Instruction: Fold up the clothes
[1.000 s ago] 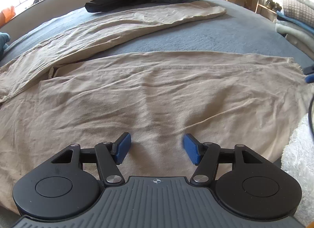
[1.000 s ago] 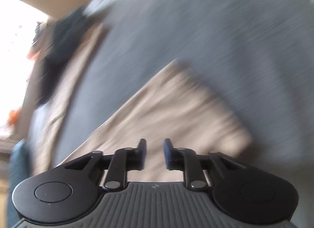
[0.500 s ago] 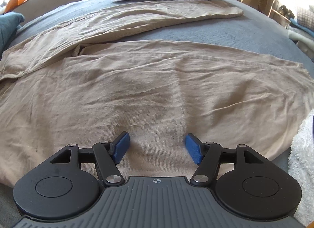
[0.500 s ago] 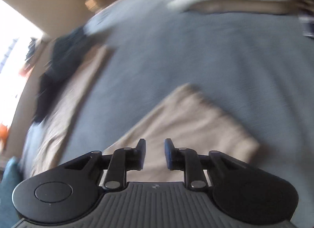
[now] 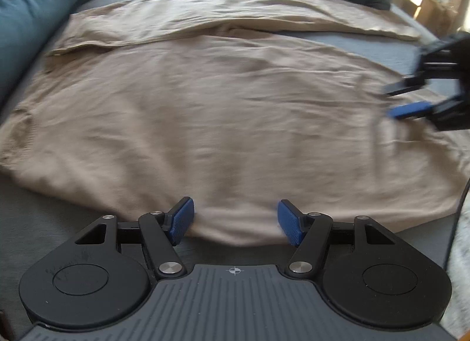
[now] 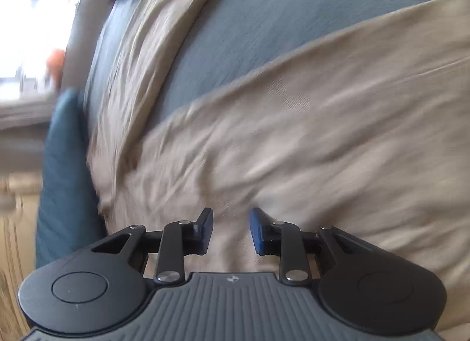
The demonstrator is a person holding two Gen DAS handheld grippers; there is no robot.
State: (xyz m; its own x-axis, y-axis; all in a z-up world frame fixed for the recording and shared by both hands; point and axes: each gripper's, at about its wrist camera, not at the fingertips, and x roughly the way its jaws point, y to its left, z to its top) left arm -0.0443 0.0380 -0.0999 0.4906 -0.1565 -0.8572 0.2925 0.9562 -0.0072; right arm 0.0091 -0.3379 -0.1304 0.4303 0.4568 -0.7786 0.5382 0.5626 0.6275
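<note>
Beige wrinkled cotton trousers (image 5: 235, 112) are spread on a grey-blue bedcover (image 6: 293, 18), with the left gripper (image 5: 235, 220) and right gripper (image 6: 231, 229) both held apart, empty, above them.

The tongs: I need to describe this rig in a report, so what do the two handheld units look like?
Both match. The left tongs and right tongs have black linkage arms with silver pivot pins, blue ribbed pads, two round black discs, and a grey ridged body bearing a small crosshair mark. No cables, hands or sleeves show.
</note>
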